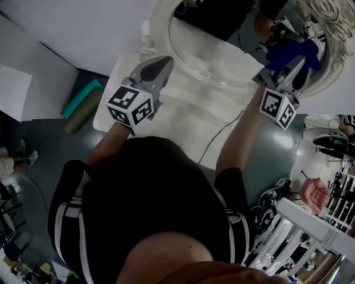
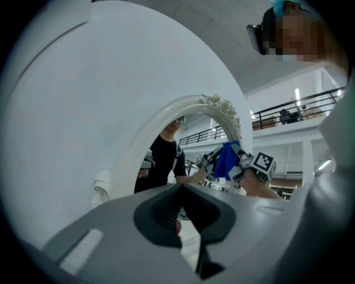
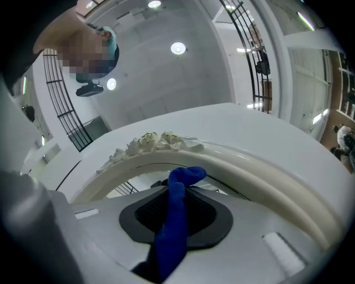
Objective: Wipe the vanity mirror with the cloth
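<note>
The oval vanity mirror (image 1: pixel 222 50) stands in a white frame with carved flowers (image 1: pixel 327 16) at its top. My right gripper (image 1: pixel 299 55) is shut on a blue cloth (image 1: pixel 293 51), which is held against the upper right rim of the mirror. In the right gripper view the blue cloth (image 3: pixel 176 222) runs up between the jaws of the right gripper (image 3: pixel 180 191), and its end lies by the frame (image 3: pixel 260 172). My left gripper (image 1: pixel 160 62) hovers at the mirror's left side, shut and holding nothing. In the left gripper view, beyond the left gripper (image 2: pixel 180 188), the blue cloth (image 2: pixel 226 161) shows at the mirror.
The mirror stands on a white table (image 1: pixel 183 119), and a thin cable (image 1: pixel 222 133) trails over the table's near edge. A teal roll (image 1: pixel 83 100) lies on the floor at left. At lower right there are a white rack (image 1: pixel 310 233) and another person's hand (image 1: pixel 316 193).
</note>
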Action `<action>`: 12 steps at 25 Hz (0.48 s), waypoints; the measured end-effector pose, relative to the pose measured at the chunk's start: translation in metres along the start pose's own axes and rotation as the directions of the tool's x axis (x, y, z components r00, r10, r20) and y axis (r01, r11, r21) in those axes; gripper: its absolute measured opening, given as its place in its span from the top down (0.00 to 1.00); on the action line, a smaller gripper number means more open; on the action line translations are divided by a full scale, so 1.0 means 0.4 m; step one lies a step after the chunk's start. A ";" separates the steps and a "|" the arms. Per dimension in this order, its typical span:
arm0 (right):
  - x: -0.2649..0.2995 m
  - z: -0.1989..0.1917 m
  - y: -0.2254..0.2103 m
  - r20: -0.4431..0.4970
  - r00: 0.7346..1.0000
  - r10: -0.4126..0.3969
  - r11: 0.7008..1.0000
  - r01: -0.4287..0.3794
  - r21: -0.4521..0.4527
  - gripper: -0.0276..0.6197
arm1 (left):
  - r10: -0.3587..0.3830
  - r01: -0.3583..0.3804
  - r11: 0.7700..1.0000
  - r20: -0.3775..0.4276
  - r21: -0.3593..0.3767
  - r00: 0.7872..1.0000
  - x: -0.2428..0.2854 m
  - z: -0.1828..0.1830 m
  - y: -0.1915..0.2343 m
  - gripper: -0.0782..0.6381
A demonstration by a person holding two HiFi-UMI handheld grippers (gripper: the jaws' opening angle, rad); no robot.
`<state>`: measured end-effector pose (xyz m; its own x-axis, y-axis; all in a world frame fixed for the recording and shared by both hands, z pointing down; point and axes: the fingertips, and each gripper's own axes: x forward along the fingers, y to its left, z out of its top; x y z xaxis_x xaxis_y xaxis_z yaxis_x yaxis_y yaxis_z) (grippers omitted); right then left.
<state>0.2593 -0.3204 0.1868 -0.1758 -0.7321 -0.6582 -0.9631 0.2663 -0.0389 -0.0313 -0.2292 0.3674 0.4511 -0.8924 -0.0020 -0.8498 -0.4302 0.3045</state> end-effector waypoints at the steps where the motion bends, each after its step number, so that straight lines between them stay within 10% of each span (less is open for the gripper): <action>1: 0.013 0.006 0.012 -0.010 1.000 0.015 1.000 -0.015 -0.017 0.85 | -0.001 0.001 1.000 -0.001 -0.002 1.000 0.000 -0.001 0.003 0.88; 12: 0.098 0.052 0.134 -0.072 0.990 0.125 0.968 -0.137 -0.208 0.85 | -0.003 0.003 1.000 -0.005 -0.024 1.000 -0.014 -0.002 0.018 0.88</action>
<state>0.2051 -0.3219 0.1433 -0.3090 -0.7360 -0.6024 -0.9509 0.2279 0.2093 -0.0398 -0.2270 0.3703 0.4548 -0.8906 0.0015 -0.8416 -0.4293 0.3277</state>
